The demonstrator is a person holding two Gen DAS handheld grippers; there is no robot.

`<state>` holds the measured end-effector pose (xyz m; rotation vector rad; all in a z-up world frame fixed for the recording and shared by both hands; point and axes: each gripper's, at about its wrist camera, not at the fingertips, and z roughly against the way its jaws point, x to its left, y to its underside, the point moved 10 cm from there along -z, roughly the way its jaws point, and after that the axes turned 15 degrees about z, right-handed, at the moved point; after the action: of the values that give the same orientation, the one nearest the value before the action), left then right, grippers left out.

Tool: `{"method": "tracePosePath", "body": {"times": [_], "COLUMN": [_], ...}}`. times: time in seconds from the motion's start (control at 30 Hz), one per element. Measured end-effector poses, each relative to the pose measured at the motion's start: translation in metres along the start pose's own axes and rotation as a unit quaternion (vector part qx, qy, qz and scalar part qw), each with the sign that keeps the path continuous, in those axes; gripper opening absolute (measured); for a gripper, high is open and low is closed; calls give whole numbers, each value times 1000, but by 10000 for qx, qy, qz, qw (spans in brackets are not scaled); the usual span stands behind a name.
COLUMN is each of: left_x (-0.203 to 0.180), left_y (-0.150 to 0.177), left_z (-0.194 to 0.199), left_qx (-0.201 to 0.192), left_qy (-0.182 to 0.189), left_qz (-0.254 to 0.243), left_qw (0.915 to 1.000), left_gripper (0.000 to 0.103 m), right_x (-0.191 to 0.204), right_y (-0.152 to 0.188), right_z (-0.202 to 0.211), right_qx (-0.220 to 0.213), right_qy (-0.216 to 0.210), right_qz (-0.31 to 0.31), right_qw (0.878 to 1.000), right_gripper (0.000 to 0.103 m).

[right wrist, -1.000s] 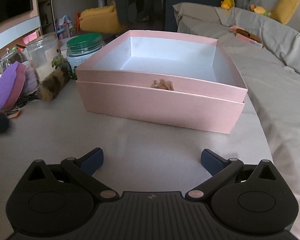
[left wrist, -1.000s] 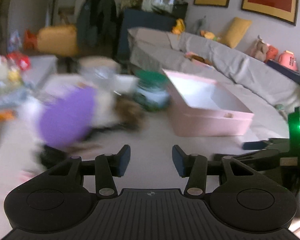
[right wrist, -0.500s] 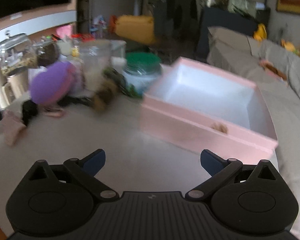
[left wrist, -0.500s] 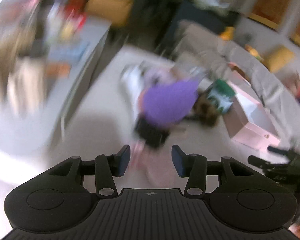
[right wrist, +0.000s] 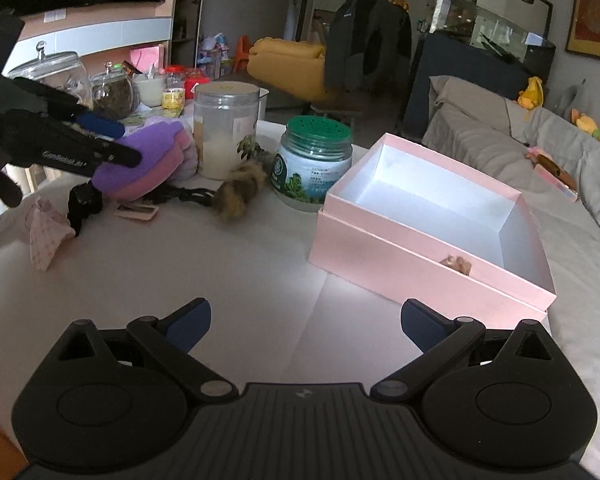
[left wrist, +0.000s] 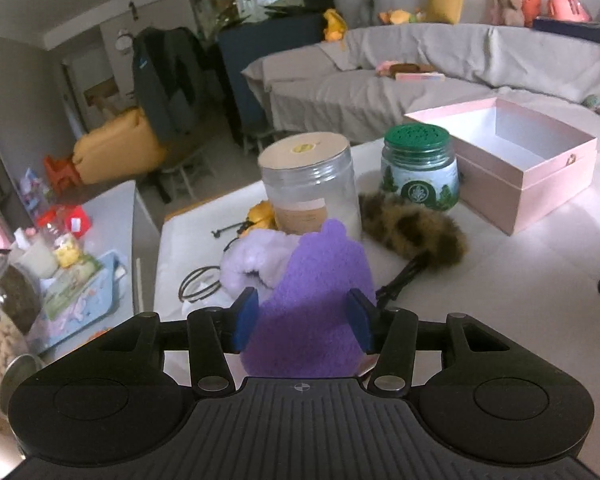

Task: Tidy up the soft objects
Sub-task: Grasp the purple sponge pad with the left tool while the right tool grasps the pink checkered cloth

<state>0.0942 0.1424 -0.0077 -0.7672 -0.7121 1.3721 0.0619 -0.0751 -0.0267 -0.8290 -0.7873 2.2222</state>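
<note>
My bench is pale and wide, with a grey couch far behind it. On its right side sits the open pink box, white inside. To its left stand a green-lidded jar and a clear jar, with a brown furry piece lying in front of them. Further left, near me, the purple soft toy lies on a pale lilac fluffy piece. My left gripper straddles the purple toy, jaws opening, the toy between the blue pads. My right gripper hangs wide apart over bare bench, holding nothing.
</note>
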Motion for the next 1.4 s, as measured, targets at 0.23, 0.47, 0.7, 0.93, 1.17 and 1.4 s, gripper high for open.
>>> {"method": "tracePosePath", "body": {"times": [0.23, 0.47, 0.7, 0.93, 1.17, 1.4], "left_x": [42, 87, 79, 38, 52, -11], "left_y": [-14, -1, -1, -19, -10, 2], "left_z": [36, 68, 63, 14, -25, 14], "left_qx": [-185, -318, -210, 146, 891, 980], "left_qy": [420, 201, 464, 1111, 1615, 1848], "left_qz": [1308, 2004, 1512, 1044, 1705, 453], "left_qw": [9903, 9790, 9872, 9882, 9679, 9768], "left_gripper": [54, 53, 53, 53, 53, 56], "right_x": [26, 125, 197, 116, 47, 30], "right_y": [-19, -92, -103, -92, -44, -29], "right_z": [1, -10, -38, -16, -2, -5], "right_qx": [-334, -994, -622, -549, -203, -170], "right_qy": [-394, -1624, -2073, -1718, -986, -878], "right_qz": [171, 942, 1701, 710, 75, -50], "right_qw": [9985, 9772, 9614, 9810, 9949, 9960], "right_gripper": [102, 82, 7, 7, 7, 7]}}
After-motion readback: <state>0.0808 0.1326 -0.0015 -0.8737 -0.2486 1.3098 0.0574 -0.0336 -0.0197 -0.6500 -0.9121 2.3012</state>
